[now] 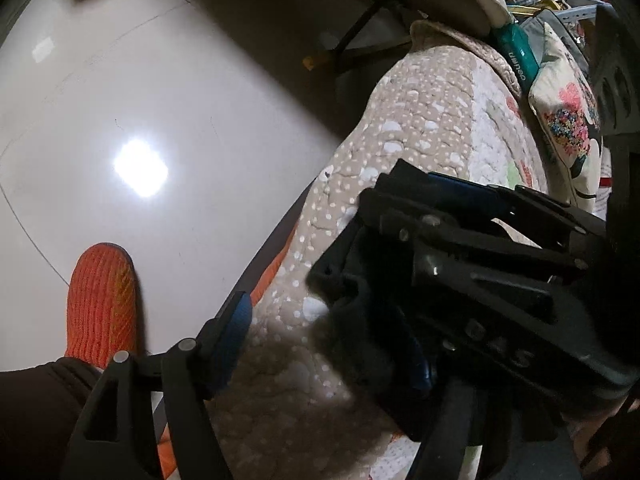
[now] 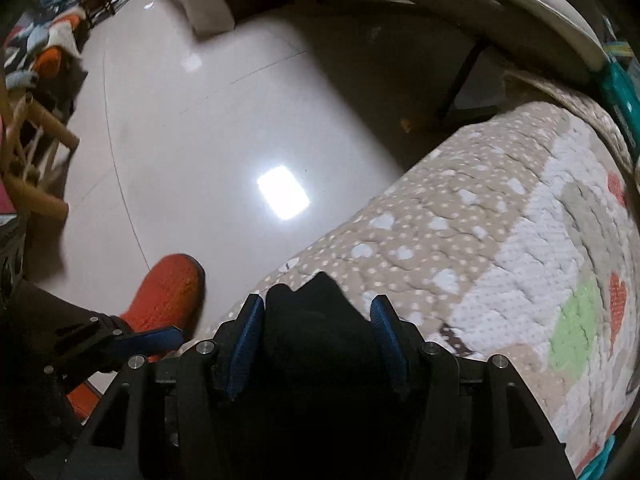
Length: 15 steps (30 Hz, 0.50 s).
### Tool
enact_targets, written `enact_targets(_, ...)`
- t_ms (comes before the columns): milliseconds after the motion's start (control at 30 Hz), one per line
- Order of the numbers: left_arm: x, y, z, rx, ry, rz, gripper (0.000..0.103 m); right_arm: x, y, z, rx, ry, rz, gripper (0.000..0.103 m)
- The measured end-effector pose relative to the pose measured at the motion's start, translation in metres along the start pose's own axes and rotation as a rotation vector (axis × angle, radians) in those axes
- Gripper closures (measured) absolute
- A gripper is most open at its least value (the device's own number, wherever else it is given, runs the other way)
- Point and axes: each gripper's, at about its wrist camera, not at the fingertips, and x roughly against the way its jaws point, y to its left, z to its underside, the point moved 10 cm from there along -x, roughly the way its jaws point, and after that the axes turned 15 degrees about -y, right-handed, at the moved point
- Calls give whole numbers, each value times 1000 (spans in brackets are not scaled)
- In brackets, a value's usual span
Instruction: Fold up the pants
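Black pants between right gripper pads (contact unclear), quilted bed

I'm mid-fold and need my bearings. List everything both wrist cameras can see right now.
pants: one, black, bunched at the quilt's near edge
quilt: one, beige with white dots, patchwork further in, right side
floor: glossy white tiles, left side
cushion: one, cream with flower print, far right
pack: one, teal, beyond the quilt
wooden frame: one, tan, far left on the floor
foot: one, orange knitted cover, on the floor
left gripper: black, blue pads, jaws open beside the pants
right gripper: black, blue pads, jaws around the pants
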Motion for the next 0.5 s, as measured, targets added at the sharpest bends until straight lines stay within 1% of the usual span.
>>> enact_targets(33, 2, -6, 0, 9, 14, 48, 63, 1, 1, -1, 4, -1, 6, 63)
enact_targets(67, 6, -15, 0, 16, 26, 106, 82, 3, 1, -1, -1, -6, 7, 68)
enact_targets(133, 15, -24, -3, -32, 4, 114, 83, 12, -3, -2, -29, -31, -3, 74)
enact_targets(200, 22, -35, -2, -32, 1, 158, 84, 26, -10, -3, -54, -65, -8, 75)
enact_targets(333, 31, -58, -1, -34, -11, 227, 84, 61, -22, -7, -112, -150, -7, 76)
enact_targets(433, 36, -84, 4, -50, -8, 291, 84, 87, -35, -5, -163, -210, -2, 76)
enact_targets(500, 38, -109, 14, -76, 5, 338, 84, 103, -48, 4, -197, -240, 10, 76)
